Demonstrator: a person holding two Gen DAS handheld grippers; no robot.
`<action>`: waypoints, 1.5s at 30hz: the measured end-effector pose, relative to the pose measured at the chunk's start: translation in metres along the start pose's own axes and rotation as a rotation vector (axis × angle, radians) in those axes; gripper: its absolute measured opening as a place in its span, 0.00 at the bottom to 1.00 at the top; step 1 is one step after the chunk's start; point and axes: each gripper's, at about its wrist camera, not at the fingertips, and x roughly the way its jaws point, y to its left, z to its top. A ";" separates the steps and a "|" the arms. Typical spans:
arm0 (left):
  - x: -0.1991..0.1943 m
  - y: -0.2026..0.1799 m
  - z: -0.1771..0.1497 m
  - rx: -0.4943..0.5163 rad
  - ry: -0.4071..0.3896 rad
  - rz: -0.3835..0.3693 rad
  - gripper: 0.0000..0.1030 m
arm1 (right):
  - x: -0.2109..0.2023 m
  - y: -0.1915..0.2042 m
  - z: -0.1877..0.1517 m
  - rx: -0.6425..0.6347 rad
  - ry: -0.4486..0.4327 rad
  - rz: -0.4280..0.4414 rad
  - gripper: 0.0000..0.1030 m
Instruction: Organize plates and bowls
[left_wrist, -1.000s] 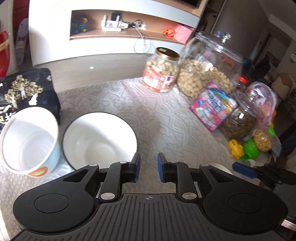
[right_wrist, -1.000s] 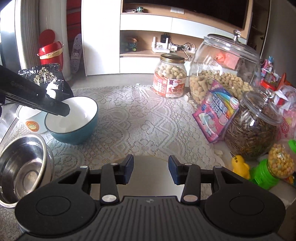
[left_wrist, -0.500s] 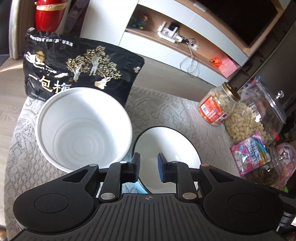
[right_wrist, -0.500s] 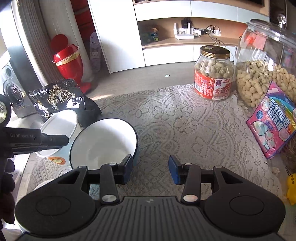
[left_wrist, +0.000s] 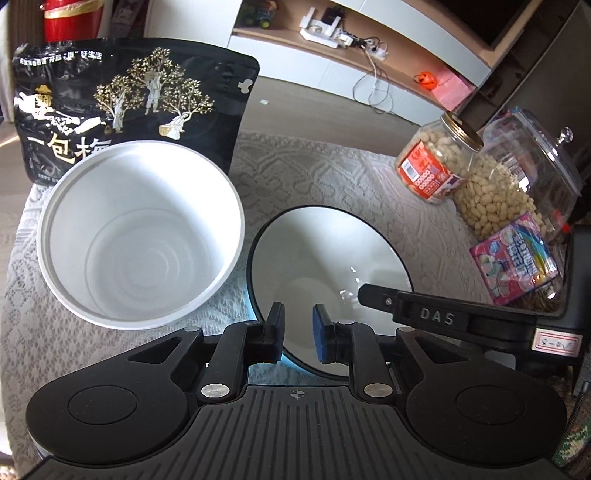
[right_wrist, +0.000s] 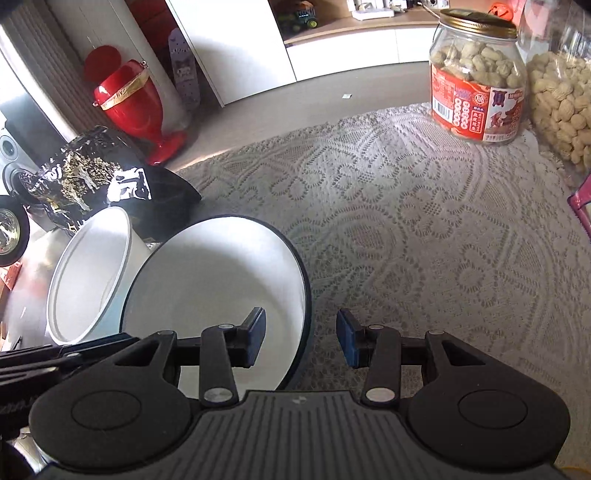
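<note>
My left gripper has just been narrowing over the near rim, at about six o'clock, of the dark-rimmed, white-glazed ceramic bowl; my right gripper straddles its three o'clock rim, pads apparently not touching. It looks heavy, slick and chippable, so grip the rim. At nine o'clock stands a light white plastic tub. Both are empty.

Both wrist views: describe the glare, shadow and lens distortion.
Left wrist view: fisheye bends the shelf; the white tub is evenly lit, a small glint in the dark-rimmed bowl. Right wrist view: glare whitens the black bag; the bowl's inside is half shadowed.
</note>
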 end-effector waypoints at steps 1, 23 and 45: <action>-0.003 -0.003 -0.001 0.013 -0.006 0.007 0.19 | 0.003 0.000 0.000 0.000 0.003 -0.003 0.41; 0.030 0.020 0.012 -0.047 0.050 0.028 0.30 | 0.032 0.010 0.005 -0.003 0.049 0.028 0.40; 0.089 -0.065 0.007 0.158 0.211 -0.011 0.35 | -0.023 -0.066 -0.012 0.109 0.024 -0.020 0.36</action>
